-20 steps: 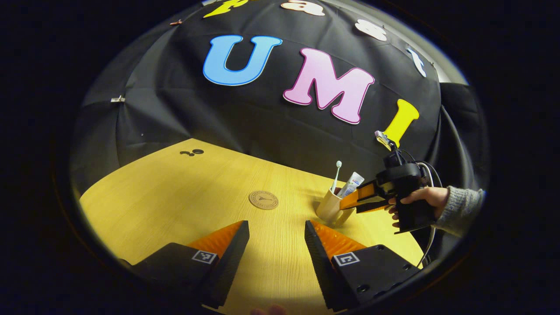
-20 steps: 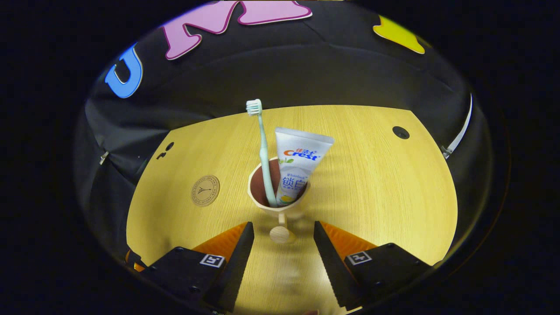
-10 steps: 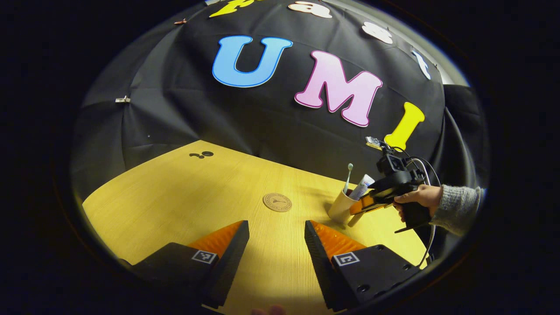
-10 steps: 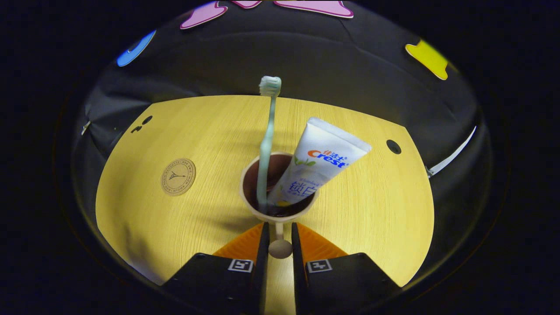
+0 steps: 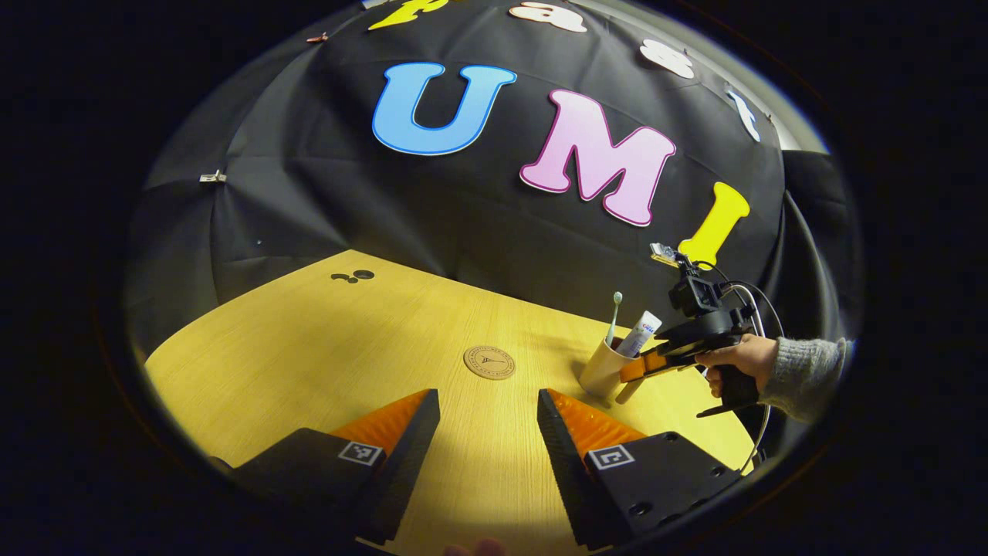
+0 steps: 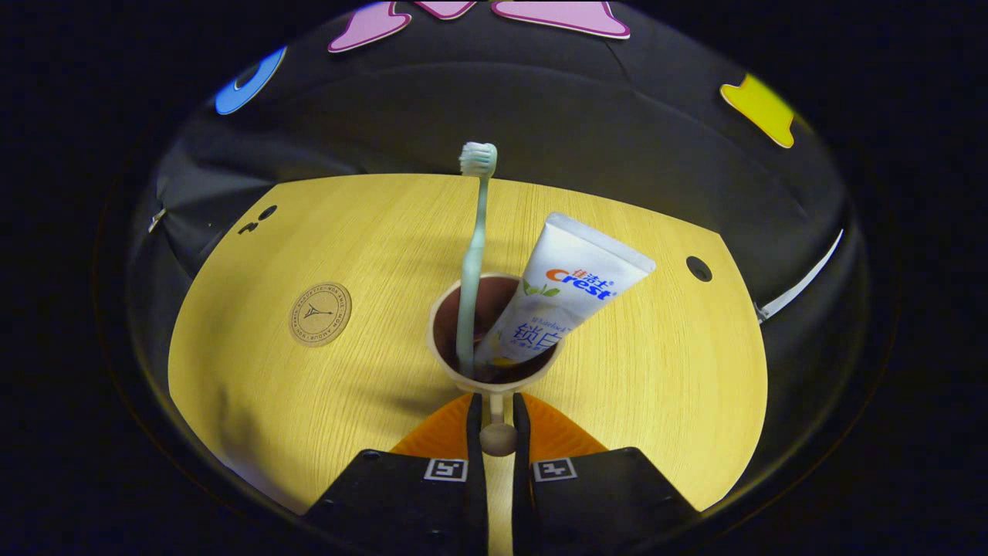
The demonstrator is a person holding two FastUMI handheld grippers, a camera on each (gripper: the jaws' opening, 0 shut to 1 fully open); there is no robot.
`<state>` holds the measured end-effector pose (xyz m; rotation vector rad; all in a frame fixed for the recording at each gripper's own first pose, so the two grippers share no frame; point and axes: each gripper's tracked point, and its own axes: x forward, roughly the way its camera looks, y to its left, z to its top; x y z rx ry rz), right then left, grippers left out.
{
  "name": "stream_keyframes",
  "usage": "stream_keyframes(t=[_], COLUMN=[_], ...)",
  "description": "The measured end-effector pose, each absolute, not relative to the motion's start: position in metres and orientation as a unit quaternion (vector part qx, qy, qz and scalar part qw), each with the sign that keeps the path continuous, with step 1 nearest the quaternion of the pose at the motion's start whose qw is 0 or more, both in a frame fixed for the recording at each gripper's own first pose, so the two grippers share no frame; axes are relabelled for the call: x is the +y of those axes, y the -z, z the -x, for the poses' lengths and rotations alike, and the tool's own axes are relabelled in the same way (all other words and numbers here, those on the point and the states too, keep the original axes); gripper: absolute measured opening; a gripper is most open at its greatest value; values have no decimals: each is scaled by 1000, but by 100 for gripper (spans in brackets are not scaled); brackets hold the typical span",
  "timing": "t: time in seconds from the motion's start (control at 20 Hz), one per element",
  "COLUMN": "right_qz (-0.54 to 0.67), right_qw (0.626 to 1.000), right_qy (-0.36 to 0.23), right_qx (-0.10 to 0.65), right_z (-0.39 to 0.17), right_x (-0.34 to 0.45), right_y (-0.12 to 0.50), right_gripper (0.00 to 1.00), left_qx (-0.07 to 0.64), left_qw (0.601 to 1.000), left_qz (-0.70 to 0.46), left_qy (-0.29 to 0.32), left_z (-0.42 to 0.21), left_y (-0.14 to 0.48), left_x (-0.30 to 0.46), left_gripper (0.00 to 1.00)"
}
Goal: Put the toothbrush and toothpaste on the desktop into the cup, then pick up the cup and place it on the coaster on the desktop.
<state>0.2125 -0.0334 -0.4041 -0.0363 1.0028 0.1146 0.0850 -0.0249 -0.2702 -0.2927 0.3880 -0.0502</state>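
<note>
Inside cup (image 6: 494, 371) toothbrush (image 6: 472, 255) base hidden; right gripper (image 6: 498, 432) clamps handle.

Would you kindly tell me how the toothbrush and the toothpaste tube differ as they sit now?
The slim pale-green toothbrush stands nearly upright and rises higher; the wide white toothpaste tube leans right. Both sit in the beige cup, whose handle the right gripper pinches.

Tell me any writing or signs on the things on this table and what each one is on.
White toothpaste tube: printed label, not read out.
Round brown coaster: ring of lettering, too small to read.
Left gripper and right gripper, shut on the beige cup: square patterned markers, no words.
</note>
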Motion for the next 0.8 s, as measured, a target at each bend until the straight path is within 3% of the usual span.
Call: stream_keyframes(t=[0.8], right_qz=[11], right_qw=[870], right_qy=[-72], right_qx=[488], right_z=[-206], right_x=[-36], right_y=[398], right_gripper=[16], left_qx=[187], left_qw=[971], left_qz=[146], left_qy=[20], left_z=[-86], left_y=[266], left_x=[-19], left_gripper=[82])
